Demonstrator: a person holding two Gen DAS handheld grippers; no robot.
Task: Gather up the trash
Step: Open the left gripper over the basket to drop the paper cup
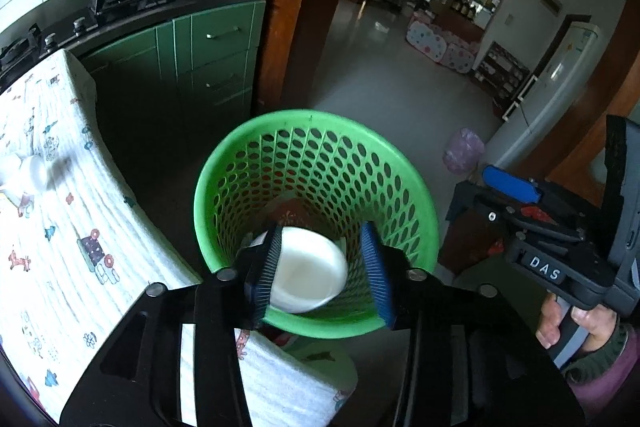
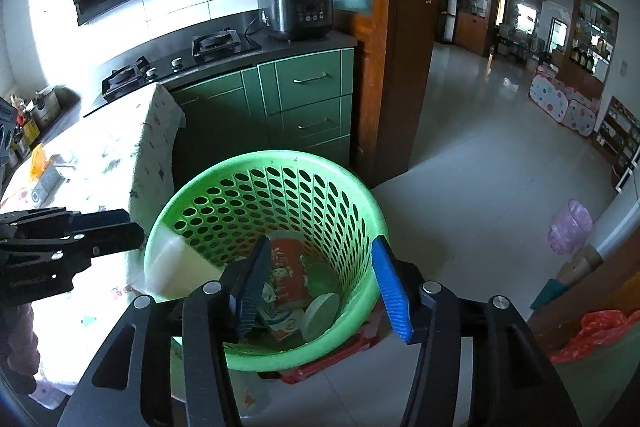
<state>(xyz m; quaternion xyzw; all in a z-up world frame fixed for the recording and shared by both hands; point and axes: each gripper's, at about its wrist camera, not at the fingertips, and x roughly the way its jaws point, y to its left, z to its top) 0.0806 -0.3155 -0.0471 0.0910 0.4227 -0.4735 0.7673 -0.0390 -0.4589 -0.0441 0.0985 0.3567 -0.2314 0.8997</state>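
Note:
A green perforated trash basket [image 1: 316, 131] stands on the floor beside the table; it also shows in the right wrist view [image 2: 272, 163]. My left gripper [image 1: 320, 267] is open right above the basket, and a white round lid or dish [image 1: 308, 275] lies between its fingers, touching the left pad only. In the right wrist view the white piece [image 2: 176, 263] shows blurred at the basket's left rim. My right gripper [image 2: 320, 287] is open and empty above the basket. Inside lie a red printed packet [image 2: 288, 275] and a pale round disc [image 2: 320, 315].
A table with a printed white cloth [image 1: 60, 227] stands left of the basket, with small white items [image 1: 28, 175] on it. Green kitchen cabinets [image 2: 304, 99] and a wooden door frame [image 2: 400, 67] stand behind. A pink bag [image 2: 570, 227] sits on the tiled floor.

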